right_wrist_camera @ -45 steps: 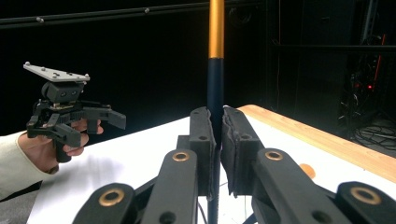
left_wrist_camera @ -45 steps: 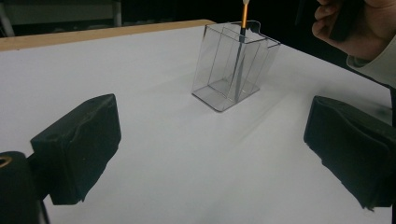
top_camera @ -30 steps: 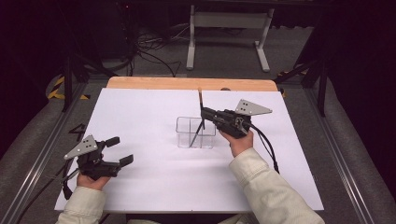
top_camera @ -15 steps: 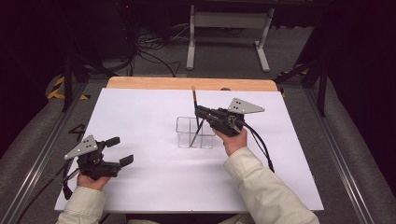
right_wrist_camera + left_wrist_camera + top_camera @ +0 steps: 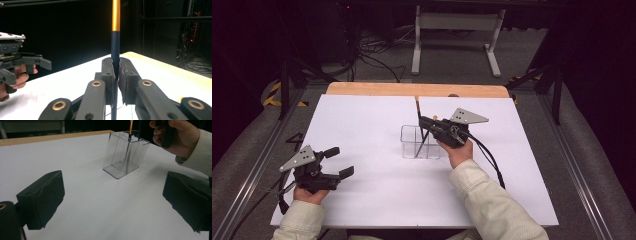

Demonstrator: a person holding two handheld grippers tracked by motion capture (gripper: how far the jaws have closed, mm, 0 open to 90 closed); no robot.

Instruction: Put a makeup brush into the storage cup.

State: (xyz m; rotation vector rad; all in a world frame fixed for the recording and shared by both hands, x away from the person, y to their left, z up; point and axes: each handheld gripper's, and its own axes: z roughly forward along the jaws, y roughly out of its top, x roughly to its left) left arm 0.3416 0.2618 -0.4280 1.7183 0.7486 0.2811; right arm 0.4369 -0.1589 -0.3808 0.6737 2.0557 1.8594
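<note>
The left tongs (image 5: 336,162) are resting low on the near left part of the table (image 5: 362,120), held in the person's left hand (image 5: 307,192); their pads are standing wide apart with nothing between them, and the forearm is lying level, pointing toward the table's middle. Farther in, the clear plastic holder (image 5: 417,142) is standing upright near the table's centre; it is appearing thin-walled, light and smooth, so it is likely tipping or sliding under a sideways push. The right tongs (image 5: 115,75) are clamping a slim pencil-like stick (image 5: 115,37), dark blue in the body with a gold band above, and the pads are pressing on the dark section just below that band. The stick is standing nearly upright, its lower end reaching down into the holder, though whether the tip is touching the bottom is hard to tell through the clear walls. The stick is judged light, stiff and smooth, so a mid-shaft grip is suiting it and a light squeeze is sufficing. The right hand (image 5: 457,150) is hovering just beside the holder's right edge, wrist raised, the tongs pointing level and to the left across the holder's top.
</note>
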